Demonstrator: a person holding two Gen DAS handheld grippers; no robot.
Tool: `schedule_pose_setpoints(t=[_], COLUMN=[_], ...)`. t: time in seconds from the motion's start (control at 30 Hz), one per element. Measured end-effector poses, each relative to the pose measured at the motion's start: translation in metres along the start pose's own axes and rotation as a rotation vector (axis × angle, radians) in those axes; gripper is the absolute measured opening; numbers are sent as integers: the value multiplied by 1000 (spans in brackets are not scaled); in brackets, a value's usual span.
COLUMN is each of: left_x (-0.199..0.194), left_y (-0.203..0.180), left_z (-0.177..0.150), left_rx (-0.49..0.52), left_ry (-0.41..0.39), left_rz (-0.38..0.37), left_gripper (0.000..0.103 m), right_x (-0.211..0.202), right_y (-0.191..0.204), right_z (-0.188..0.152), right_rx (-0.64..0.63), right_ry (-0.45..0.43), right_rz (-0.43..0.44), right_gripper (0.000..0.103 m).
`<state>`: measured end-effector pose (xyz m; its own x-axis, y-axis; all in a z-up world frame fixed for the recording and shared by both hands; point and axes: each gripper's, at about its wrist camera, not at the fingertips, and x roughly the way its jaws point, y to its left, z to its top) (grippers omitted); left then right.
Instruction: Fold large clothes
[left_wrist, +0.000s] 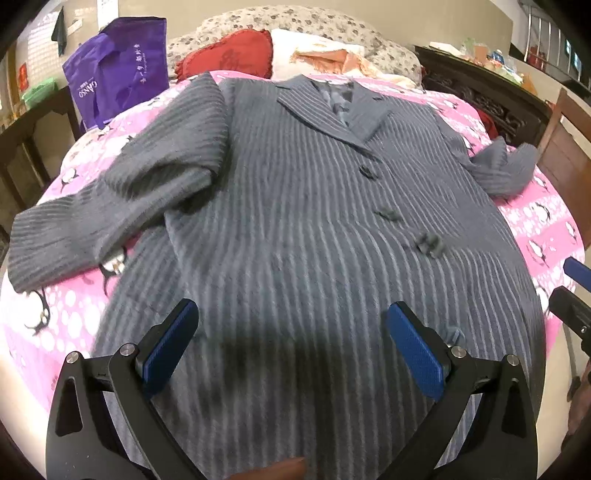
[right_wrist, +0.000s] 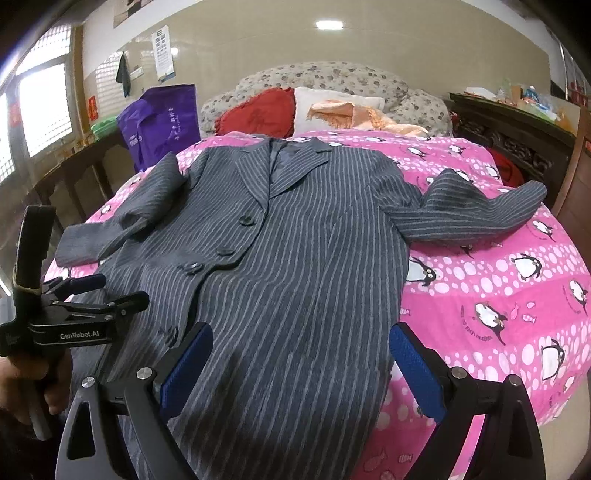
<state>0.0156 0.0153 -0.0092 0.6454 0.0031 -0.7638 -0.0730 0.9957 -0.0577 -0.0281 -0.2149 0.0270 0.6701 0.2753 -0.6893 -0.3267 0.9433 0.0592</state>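
Note:
A long grey pinstriped coat (left_wrist: 295, 206) lies face up, buttoned, on a bed with a pink penguin cover (left_wrist: 74, 306). Its collar points toward the pillows; both sleeves are bent outward. In the right wrist view the coat (right_wrist: 295, 266) fills the middle of the bed (right_wrist: 498, 295). My left gripper (left_wrist: 291, 332) is open and empty above the coat's lower front. My right gripper (right_wrist: 301, 354) is open and empty above the hem, near the coat's right edge. The left gripper also shows in the right wrist view (right_wrist: 110, 291), and the right gripper at the left wrist view's right edge (left_wrist: 570, 288).
A red pillow (right_wrist: 258, 110), a white pillow with a peach cloth (right_wrist: 343, 110) and a floral quilt (right_wrist: 332, 81) lie at the bed's head. A purple bag (right_wrist: 162, 122) stands at the left. A dark wooden cabinet (right_wrist: 517, 144) stands at the right.

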Motion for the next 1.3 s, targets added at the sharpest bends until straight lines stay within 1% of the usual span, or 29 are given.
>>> schedule_pose_setpoints(t=[0.03,0.13,0.23,0.3,0.37,0.43,0.47,0.5,0.53,0.57,0.6,0.67,0.73,0.8,0.9,0.93,1.03,1.17,1.3], left_x=[0,-6,1,16,39,65,82,92,97,95,93,95,93,93,88,87,84,84,85], left_y=[3,13,18,18,18,16,16,17,19,21,23,24,24,22,20,19,21,19,18], left_z=[5,33,57,69,73,70,64,59,56,55,55,54,54,51,44,43,41,42,43], left_rx=[2,10,15,4,-19,-34,-46,-54,-62,-73,-79,-82,-78,-77,-90,-93,-97,-91,-88], left_ry=[-4,-57,-78,-66,-30,1,32,53,55,34,28,35,29,27,19,18,12,16,22], left_rz=[1,32,39,34,31,57,78,82,77,69,62,59,69,81,80,76,70,79,75], left_gripper=[102,102,102,102,103,102,102,103,103,103,103,103,103,103,103,103,103,103,103], right_x=[1,6,15,32,57,80,94,107,117,131,139,153,153,155,154,154,153,153,154], right_y=[-1,-6,-9,-10,-13,-16,-15,-14,-14,-15,-18,-29,-36,-36,-33,-34,-40,-37,-38], right_z=[4,27,48,64,73,76,76,73,71,65,62,58,59,59,58,57,53,52,53], right_rx=[10,62,110,125,170,208,207,193,177,149,136,160,168,125,48,41,66,57,67], right_ry=[1,-3,-23,-31,-21,9,15,16,20,30,45,110,107,122,136,139,137,128,131], right_rz=[1,15,34,0,-23,-39,-61,-82,-103,-119,-119,-75,-49,-56,-39,-28,3,-24,-15], right_gripper=[95,95,95,95,95,95,95,95,95,95,95,95,95,95,96,98,99,100,100])
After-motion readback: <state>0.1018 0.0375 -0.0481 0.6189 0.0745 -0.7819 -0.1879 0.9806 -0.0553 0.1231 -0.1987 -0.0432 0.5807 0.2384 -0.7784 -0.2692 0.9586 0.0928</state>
